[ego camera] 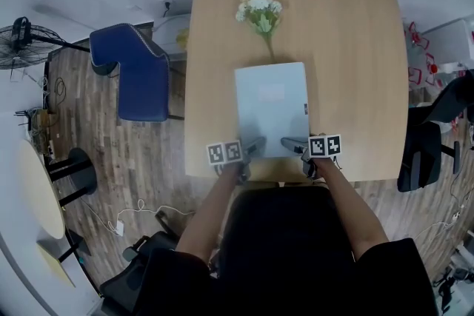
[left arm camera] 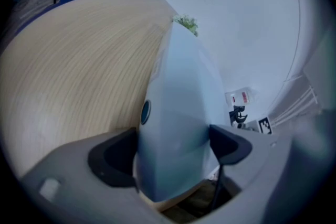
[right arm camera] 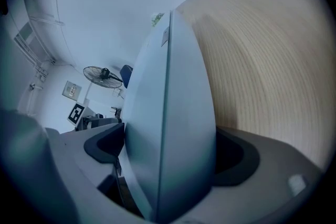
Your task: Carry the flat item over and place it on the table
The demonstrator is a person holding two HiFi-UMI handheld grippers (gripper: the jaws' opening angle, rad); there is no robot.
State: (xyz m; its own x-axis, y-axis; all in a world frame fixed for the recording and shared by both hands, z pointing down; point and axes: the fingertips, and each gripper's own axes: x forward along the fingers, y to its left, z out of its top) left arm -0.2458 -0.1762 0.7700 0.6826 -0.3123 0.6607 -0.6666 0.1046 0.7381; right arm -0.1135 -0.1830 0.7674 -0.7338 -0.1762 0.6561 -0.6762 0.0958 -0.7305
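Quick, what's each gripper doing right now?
Left gripper: closed on the folder.
Right gripper: jaws opening, folder between them.

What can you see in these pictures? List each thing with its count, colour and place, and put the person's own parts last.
table: one, light wood, centre.
folder: one, pale blue, on the table, near side.
flowers: one bunch, white-green, beyond the folder.
chair: one, blue, left of the table.
office chair: one, black, right.
fan: one, black, far left.
left gripper: one, grey, shut on the folder's near edge.
right gripper: one, grey, jaws opening, folder between them.
arms: two, bare, bottom.
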